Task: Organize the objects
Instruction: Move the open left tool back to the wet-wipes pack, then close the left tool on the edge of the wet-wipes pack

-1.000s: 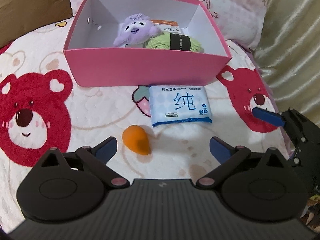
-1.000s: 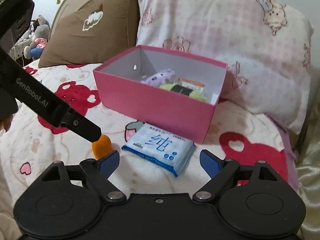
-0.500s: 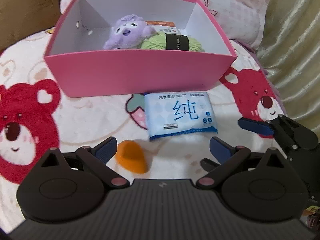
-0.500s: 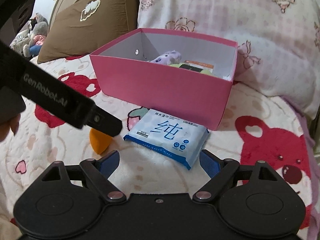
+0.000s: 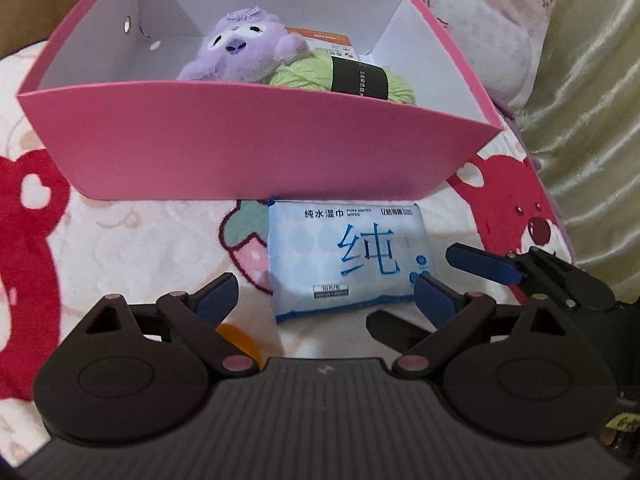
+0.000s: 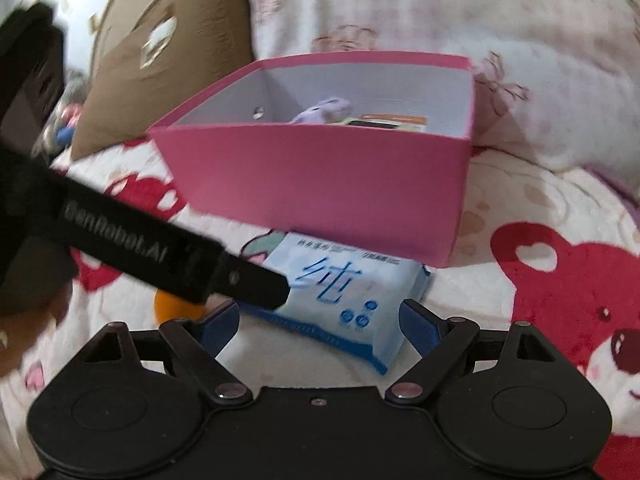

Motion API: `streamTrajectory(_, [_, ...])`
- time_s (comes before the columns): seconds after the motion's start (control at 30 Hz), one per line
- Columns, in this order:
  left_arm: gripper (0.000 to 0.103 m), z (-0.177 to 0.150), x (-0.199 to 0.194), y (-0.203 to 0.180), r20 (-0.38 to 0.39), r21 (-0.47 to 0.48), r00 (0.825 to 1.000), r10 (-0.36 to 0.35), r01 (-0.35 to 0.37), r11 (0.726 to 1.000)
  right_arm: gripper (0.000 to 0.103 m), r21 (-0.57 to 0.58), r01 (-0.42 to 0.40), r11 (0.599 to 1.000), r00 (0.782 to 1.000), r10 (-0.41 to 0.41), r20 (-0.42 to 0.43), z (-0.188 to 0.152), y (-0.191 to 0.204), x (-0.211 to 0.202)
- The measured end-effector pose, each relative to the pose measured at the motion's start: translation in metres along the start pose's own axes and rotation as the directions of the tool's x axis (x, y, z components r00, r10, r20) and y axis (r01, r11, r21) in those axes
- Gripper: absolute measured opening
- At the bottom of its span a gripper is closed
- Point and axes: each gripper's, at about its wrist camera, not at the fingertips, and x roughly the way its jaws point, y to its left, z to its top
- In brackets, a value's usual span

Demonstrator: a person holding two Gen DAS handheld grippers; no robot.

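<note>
A matt pink cardboard box (image 5: 256, 152) is sitting on a fleecy printed blanket (image 5: 120, 240), holding a fuzzy plush toy (image 5: 236, 52) and soft yarn (image 5: 312, 76), beside a glossy plastic wipes pack (image 5: 344, 260).

I see a pink box (image 5: 256, 152) with a white inside, holding a lilac plush (image 5: 240, 54) and green yarn (image 5: 392, 88) with a black band. The wipes pack (image 5: 344, 260) is pale blue; the bedspread (image 5: 132, 240) shows red bears on cream.

Both wrist views look steeply down, close over the bed (image 5: 120, 240): left faces the box (image 5: 256, 152) squarely, right from its corner; both share the wipes (image 5: 344, 260).
</note>
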Motion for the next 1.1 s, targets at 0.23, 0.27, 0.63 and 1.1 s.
streamTrajectory(0.23, [0.07, 0.004, 0.02, 0.0, 0.036, 0.009, 0.997, 0.067, -0.068, 0.998, 0.09, 0.109, 0.01, 0.994, 1.0, -0.007, -0.031, 0.003, -0.017, 0.019])
streamTrajectory(0.27, [0.064, 0.004, 0.023, -0.001, 0.028, 0.02, 0.998, 0.056, -0.057, 0.998, 0.09, 0.126, 0.009, 0.992, 0.999, -0.004, -0.038, 0.002, -0.019, 0.022])
streamTrajectory(0.63, [0.057, -0.004, 0.032, 0.001, 0.037, 0.01, 0.999, 0.027, -0.027, 1.0, 0.066, 0.13, 0.064, 0.989, 0.997, -0.057, -0.058, -0.007, -0.013, 0.024])
streamTrajectory(1.1, [0.053, -0.021, 0.02, -0.014, 0.086, 0.045, 0.996, 0.003, -0.007, 0.999, 0.062, 0.014, 0.083, 0.996, 0.995, -0.082, -0.055, -0.008, 0.005, 0.018])
